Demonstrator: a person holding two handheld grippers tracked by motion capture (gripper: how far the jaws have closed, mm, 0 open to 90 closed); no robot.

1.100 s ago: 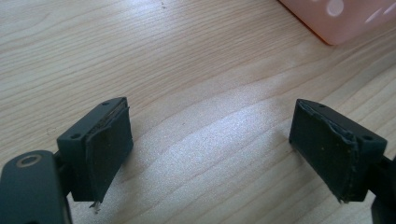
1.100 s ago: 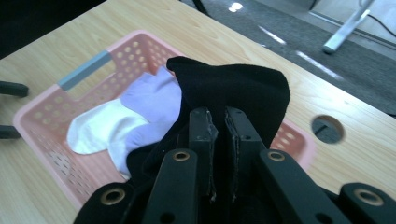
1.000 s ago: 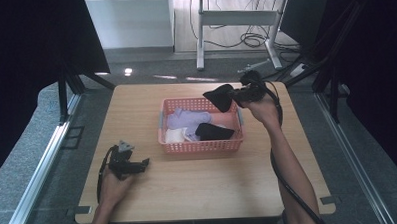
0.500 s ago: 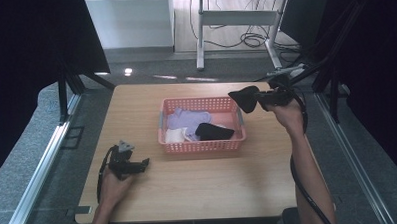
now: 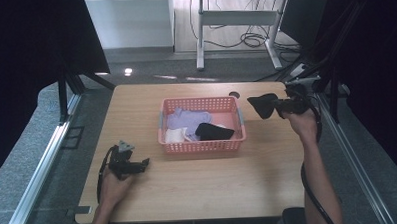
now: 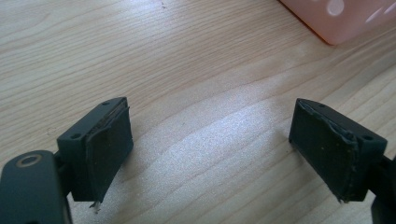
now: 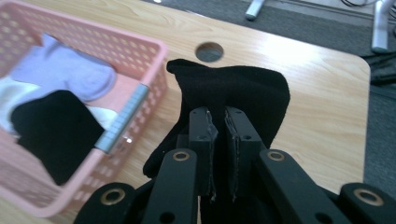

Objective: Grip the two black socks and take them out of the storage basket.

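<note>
High view: right gripper, fingers clamped on a limp black fabric sock, hangs right of centre beside the pink plastic basket. Left gripper rests lower left, fingers apart over the wooden bench. With so little cloth pinched, the sock could slip free.

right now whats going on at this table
A person is working with a gripper in each hand. The right gripper is shut on a black cloth, holding it above the wooden table just right of the pink basket. The basket holds a lilac piece, a white one and another black one. The left gripper rests open on the table, with nothing between its jaws.
</note>
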